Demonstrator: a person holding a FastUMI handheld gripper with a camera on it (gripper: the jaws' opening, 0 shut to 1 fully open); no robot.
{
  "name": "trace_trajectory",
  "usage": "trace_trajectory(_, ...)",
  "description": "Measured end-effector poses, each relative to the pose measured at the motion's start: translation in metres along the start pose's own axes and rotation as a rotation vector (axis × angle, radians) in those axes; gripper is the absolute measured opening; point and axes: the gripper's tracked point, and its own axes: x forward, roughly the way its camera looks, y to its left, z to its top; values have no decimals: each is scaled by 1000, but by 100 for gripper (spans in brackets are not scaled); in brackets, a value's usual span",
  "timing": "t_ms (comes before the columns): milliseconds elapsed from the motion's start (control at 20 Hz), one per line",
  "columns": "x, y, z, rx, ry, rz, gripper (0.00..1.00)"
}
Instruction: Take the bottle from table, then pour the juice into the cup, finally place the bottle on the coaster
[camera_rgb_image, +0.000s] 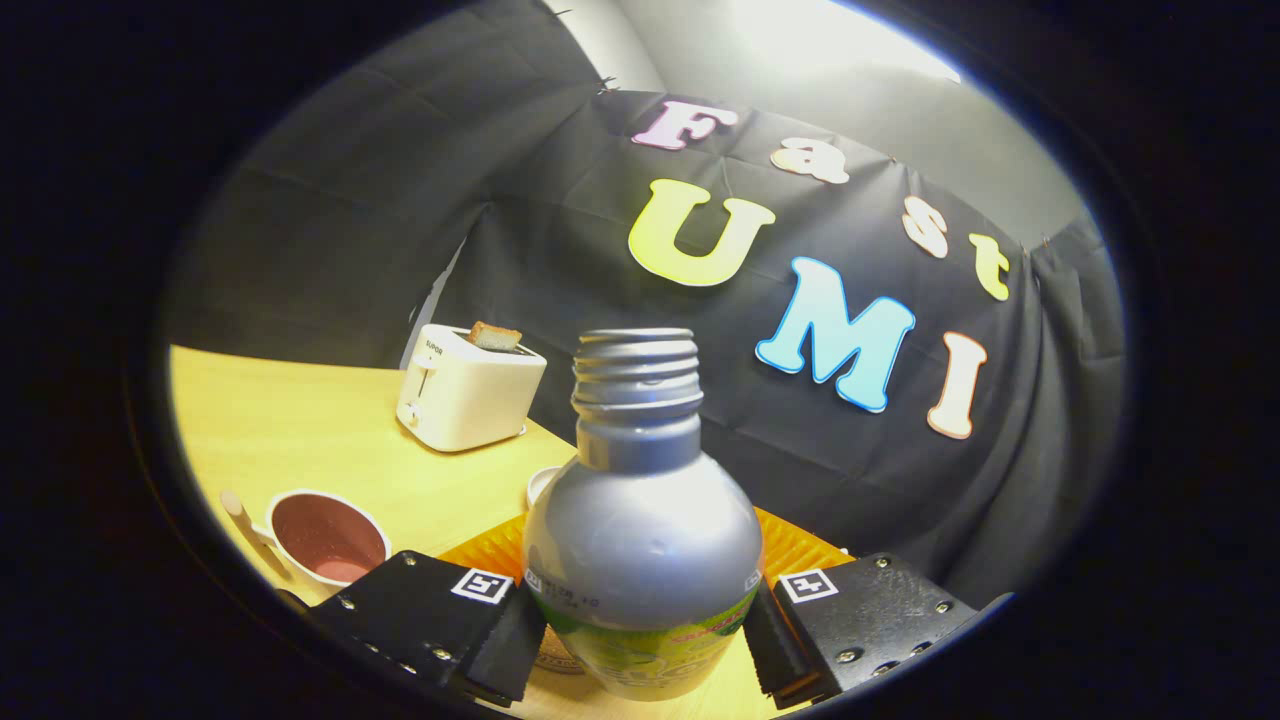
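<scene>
The gripper (645, 625) is closing its 2 fingers (500, 640) on the lower body of the bottle (645, 540), 1 pad pressing each flank, so the bottle is sitting squarely between them and appears to be clamped. The bottle is standing close to upright, its long axis running from the fingers up to the open, uncapped threaded neck (637, 372), leaning only slightly.

Taking the bottle as the landmark: the cup (325, 540), empty and reddish inside, is lying to its left, near but apart from it, on the yellow table (300, 430). The orange coaster (795, 550) is showing just behind the bottle's base on both sides. A white toaster (468, 395) is standing farther back and left.

The pour, I judge, is calling for a carry leftward, then tipping the neck toward the cup.
</scene>
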Motion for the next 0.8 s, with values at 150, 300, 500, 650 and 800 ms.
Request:
trace_trajectory(150, 4, 7, -4, 112, 19, 58, 82)
trace_trajectory(300, 5, 14, 1, 289, 21, 113, 82)
trace_trajectory(500, 18, 7, -3, 383, 34, 111, 82)
trace_trajectory(650, 19, 10, -6, 381, 45, 117, 82)
trace_trajectory(800, 24, 11, -16, 405, 52, 109, 82)
